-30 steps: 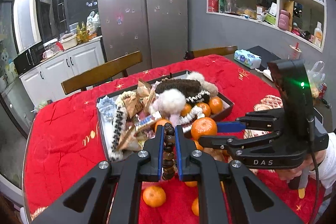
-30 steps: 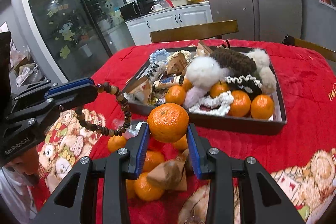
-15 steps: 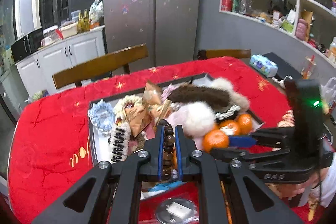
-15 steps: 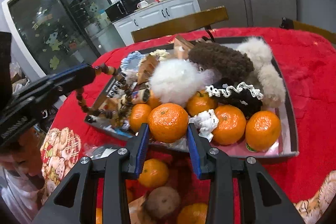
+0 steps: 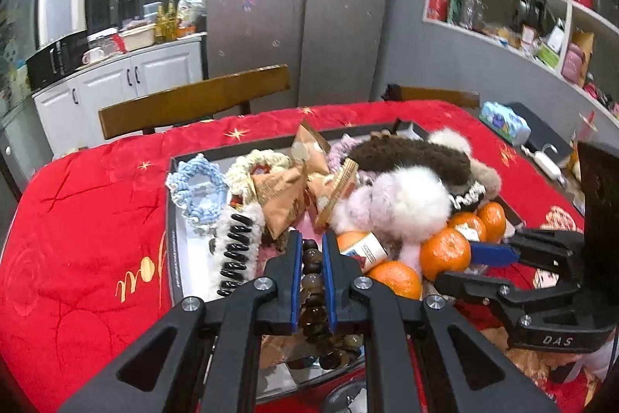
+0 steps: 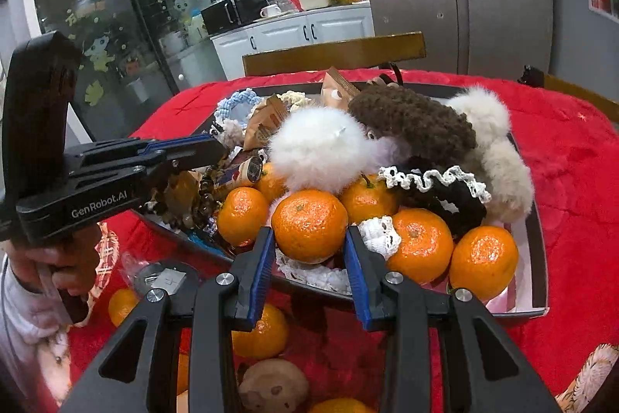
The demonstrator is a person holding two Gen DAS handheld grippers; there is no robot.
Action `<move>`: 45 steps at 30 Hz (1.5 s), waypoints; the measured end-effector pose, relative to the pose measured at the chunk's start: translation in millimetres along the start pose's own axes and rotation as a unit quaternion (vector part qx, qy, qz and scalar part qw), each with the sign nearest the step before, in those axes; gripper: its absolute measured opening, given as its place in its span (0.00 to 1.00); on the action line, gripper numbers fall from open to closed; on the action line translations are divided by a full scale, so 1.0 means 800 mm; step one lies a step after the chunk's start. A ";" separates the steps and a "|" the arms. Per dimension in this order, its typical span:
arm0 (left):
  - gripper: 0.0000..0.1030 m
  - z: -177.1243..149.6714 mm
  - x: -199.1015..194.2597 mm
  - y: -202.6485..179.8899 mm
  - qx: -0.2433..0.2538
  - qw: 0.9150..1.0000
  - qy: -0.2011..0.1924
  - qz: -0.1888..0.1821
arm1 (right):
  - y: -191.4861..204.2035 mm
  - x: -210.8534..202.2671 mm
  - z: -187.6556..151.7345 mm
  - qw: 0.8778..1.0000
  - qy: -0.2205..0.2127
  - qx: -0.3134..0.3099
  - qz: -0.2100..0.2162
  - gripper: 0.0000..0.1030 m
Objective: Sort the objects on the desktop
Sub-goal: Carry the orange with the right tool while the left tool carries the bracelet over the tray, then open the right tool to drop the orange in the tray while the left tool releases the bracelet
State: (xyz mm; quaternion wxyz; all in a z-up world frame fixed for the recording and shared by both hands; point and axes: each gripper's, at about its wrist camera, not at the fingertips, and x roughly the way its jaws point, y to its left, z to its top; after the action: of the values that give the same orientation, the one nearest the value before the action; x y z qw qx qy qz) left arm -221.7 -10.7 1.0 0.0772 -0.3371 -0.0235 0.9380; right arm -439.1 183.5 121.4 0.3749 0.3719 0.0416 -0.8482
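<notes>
A dark tray (image 6: 539, 231) on the red tablecloth holds mandarins, fluffy scrunchies, snack packets and hair clips. My left gripper (image 5: 311, 250) is shut on a brown bead bracelet (image 5: 312, 281) that hangs over the tray's near left part. It also shows in the right wrist view (image 6: 185, 151) with the beads (image 6: 205, 196) dangling. My right gripper (image 6: 309, 250) is shut on a mandarin (image 6: 309, 225), held over the tray's front edge among other mandarins. In the left wrist view the right gripper (image 5: 491, 258) sits at the tray's right side.
Loose mandarins (image 6: 259, 331), a brown cookie-like lump (image 6: 271, 388) and a round tin (image 6: 162, 277) lie on the cloth before the tray. Wooden chairs (image 5: 193, 99) stand behind the table. A fridge and shelves are beyond. A tissue pack (image 5: 503, 120) lies far right.
Both grippers have moved forward from above the cloth to over the tray, carrying the bracelet and the mandarin. The bracelet now hangs lower, over the tray's contents.
</notes>
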 end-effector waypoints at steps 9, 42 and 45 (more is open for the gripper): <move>0.11 -0.002 -0.002 -0.001 -0.002 1.000 -0.014 0.011 | 0.001 -0.006 -0.008 1.000 -0.021 -0.004 -0.002 0.34; 0.11 -0.015 -0.004 -0.014 0.007 0.999 -0.034 0.032 | -0.009 -0.021 -0.007 0.997 -0.067 0.028 0.038 0.35; 0.11 -0.015 -0.005 -0.014 0.006 0.999 -0.035 0.032 | -0.006 -0.021 -0.006 0.997 -0.067 0.020 0.033 0.35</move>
State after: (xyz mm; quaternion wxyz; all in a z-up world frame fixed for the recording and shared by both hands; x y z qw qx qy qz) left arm -209.9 -0.5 -4.9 0.0479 -0.3044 -0.0095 0.9513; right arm -432.0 198.7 128.4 0.3973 0.3232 -0.0129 -0.8588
